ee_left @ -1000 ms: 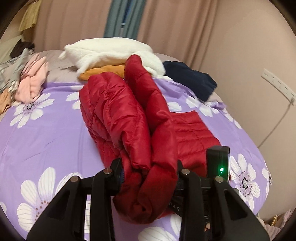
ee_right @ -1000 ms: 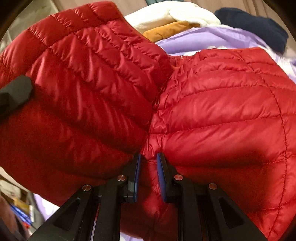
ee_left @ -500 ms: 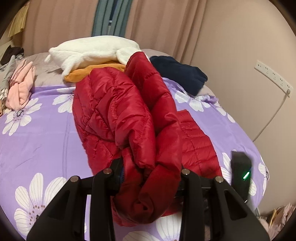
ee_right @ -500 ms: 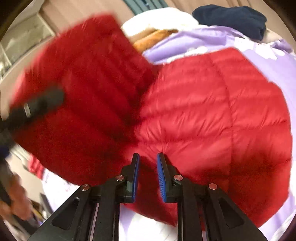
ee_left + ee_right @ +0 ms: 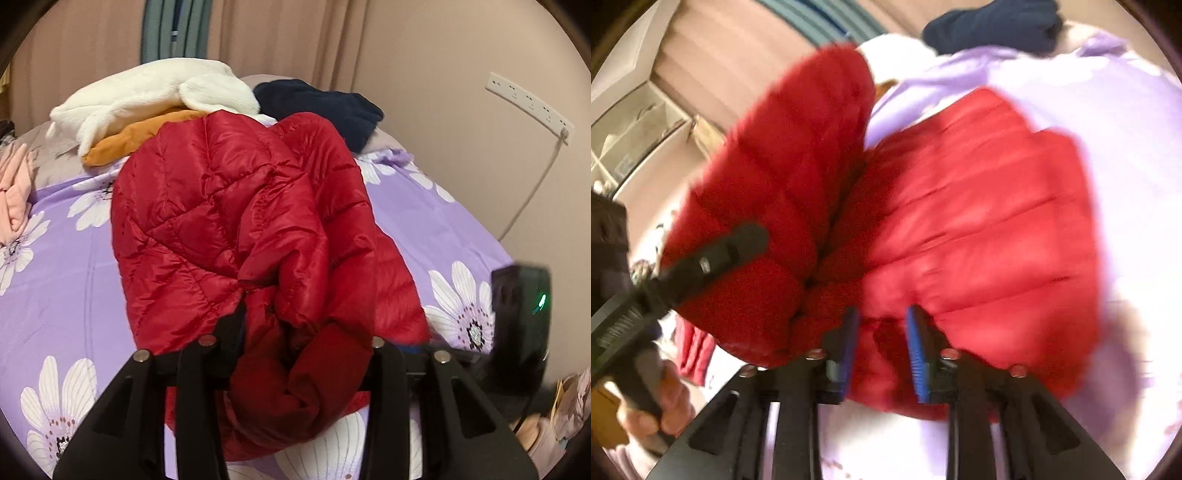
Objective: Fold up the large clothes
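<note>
Jacket: red quilted puffer jacket (image 5: 236,229), heaped on the lilac daisy-print bed cover (image 5: 55,280), one bunched end gathered up into the near tongs.
Left tongs (image 5: 295,354): fingers wide apart, a thick roll of red fabric filling the gap and spilling below; clamped on that roll.
Right tongs (image 5: 881,343): blue-padded fingers parted, red fabric lying between and behind them; pads not seen pressing on it, frame blurred.
Left hand (image 5: 657,402): seen from the right wrist view, wrapped round a black handle at lower left, its black finger laid against the lifted flap of the jacket.
Bed, far end: white fluffy garment (image 5: 147,96) on an orange one (image 5: 136,140), dark navy garment (image 5: 321,107) beside them, pink clothing (image 5: 14,192) at the left edge.
</note>
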The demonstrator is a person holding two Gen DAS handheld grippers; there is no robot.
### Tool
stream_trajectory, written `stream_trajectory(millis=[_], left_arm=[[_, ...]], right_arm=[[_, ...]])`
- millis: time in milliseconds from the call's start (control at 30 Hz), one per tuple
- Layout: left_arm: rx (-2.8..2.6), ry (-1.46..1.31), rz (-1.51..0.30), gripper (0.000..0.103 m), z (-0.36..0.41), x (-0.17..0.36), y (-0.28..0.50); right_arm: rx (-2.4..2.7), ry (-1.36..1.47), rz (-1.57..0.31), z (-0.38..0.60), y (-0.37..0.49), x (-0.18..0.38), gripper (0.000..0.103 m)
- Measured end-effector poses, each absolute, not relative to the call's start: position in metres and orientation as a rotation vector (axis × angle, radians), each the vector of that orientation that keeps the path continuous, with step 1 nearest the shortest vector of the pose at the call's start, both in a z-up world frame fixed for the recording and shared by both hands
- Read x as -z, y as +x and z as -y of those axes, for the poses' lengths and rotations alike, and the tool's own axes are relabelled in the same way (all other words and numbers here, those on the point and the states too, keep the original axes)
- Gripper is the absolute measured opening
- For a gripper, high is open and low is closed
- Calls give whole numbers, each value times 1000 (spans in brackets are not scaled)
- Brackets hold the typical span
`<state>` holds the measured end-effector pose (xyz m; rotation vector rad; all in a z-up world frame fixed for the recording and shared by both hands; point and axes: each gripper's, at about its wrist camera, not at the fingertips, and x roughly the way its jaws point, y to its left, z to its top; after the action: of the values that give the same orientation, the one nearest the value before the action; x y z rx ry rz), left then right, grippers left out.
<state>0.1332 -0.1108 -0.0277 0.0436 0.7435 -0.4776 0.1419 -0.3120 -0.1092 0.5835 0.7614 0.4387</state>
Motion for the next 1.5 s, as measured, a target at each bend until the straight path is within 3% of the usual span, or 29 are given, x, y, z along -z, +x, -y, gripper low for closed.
stream_trajectory(millis=[167, 267, 433, 600, 633, 700, 867, 1167, 1367, 1400, 1467, 1500], left_arm=[[545, 59, -763, 56, 120, 35, 130], [581, 75, -781, 59, 128, 41, 130], [660, 74, -812, 65, 137, 49, 130], [694, 86, -830, 66, 143, 52, 127], [695, 89, -830, 66, 143, 52, 127], [692, 94, -830, 66, 141, 51, 128], [697, 73, -840, 66, 137, 48, 129], [788, -58, -763, 67, 91, 1, 108], [648, -112, -709, 65, 65, -17, 141], [624, -115, -713, 63, 65, -16, 150], [586, -112, -734, 42, 70, -12, 171], [577, -117, -750, 37, 76, -10, 181]], right_arm=[[-452, 727, -691, 347, 141, 108, 61], [-538, 858, -651, 360, 146, 109, 75], [-605, 870, -650, 343, 165, 94, 77], [-616, 757, -710, 318, 183, 78, 77], [-603, 721, -718, 311, 187, 75, 76], [-593, 655, -731, 304, 191, 70, 44], [-546, 543, -692, 295, 193, 60, 21], [-465, 647, -552, 332, 174, 66, 14], [-375, 706, -578, 357, 166, 94, 14], [-361, 712, -588, 359, 167, 99, 14], [-339, 721, -603, 362, 169, 106, 14], [-330, 716, -609, 363, 171, 108, 14]])
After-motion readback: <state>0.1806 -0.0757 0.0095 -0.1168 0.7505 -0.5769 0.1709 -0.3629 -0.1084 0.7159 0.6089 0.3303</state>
